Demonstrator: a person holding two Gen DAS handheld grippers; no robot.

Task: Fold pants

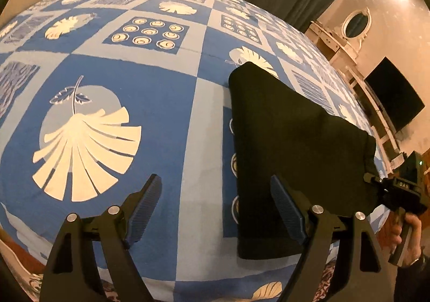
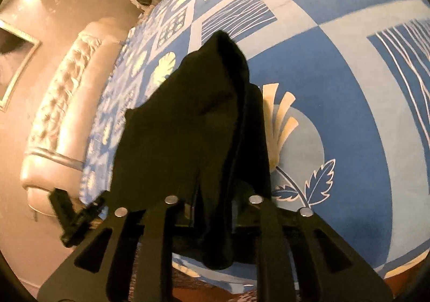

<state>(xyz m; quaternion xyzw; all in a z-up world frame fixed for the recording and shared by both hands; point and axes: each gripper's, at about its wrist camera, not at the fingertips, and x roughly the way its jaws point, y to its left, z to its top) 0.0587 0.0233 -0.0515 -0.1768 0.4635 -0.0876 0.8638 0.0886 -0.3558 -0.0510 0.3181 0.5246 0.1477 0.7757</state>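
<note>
The black pants lie folded into a compact dark shape on the blue patterned bedsheet, right of centre in the left wrist view. My left gripper is open and empty just above the sheet, its right finger beside the pants' left edge. My right gripper is shut on the near edge of the pants, which bunch up and hide its fingertips. The right gripper also shows in the left wrist view at the pants' right edge.
The bed's tufted cream headboard runs along the left of the right wrist view. A white dresser with an oval mirror and a dark wall screen stand beyond the bed's right side. The bed's near edge is right under the grippers.
</note>
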